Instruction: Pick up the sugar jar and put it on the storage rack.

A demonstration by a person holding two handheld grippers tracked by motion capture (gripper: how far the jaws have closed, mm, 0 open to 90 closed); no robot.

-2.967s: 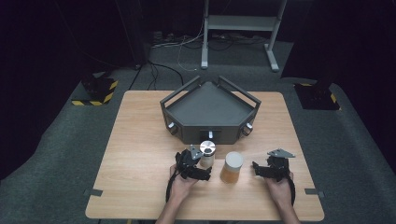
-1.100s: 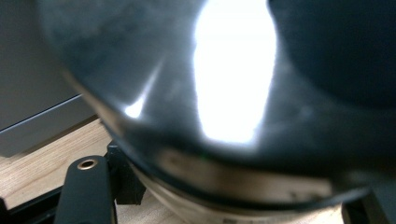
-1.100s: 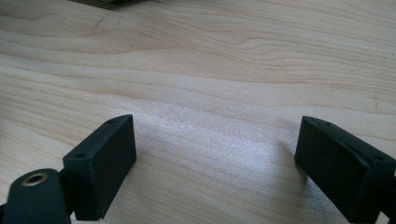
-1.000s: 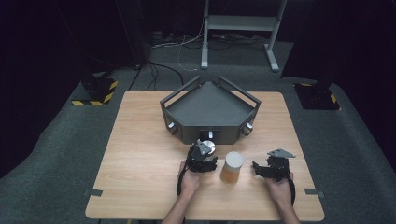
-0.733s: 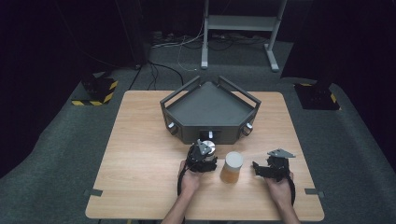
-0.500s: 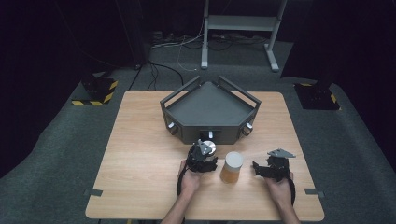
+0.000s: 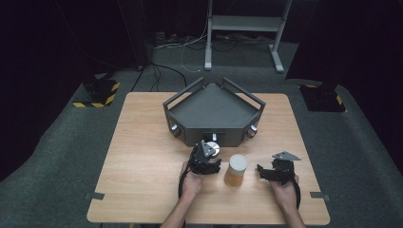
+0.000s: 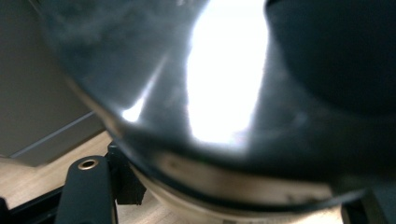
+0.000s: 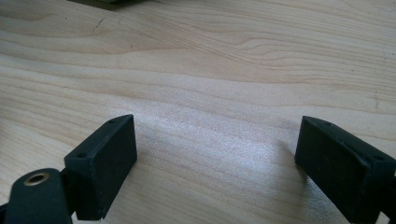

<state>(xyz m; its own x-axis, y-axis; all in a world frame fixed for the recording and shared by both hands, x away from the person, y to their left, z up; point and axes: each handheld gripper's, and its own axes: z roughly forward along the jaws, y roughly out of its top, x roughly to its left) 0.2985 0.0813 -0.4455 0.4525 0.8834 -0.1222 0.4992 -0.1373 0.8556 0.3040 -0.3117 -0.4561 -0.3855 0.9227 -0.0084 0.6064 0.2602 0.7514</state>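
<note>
A round silver-and-black lid (image 7: 212,149) is clamped in the left gripper (image 7: 205,159), jaws closed in tight on it, just in front of the dark angular tray (image 7: 215,110). In the left gripper view the lid (image 8: 224,93) is seen right up close, shiny and blurred. A jar (image 7: 236,170) with amber stuff inside is stood nearer the person than the tray, just right of the left gripper. The right gripper (image 7: 278,170) is parked further right of the jar, jaws spread wide over bare wooden table (image 9: 196,70), nothing held.
</note>
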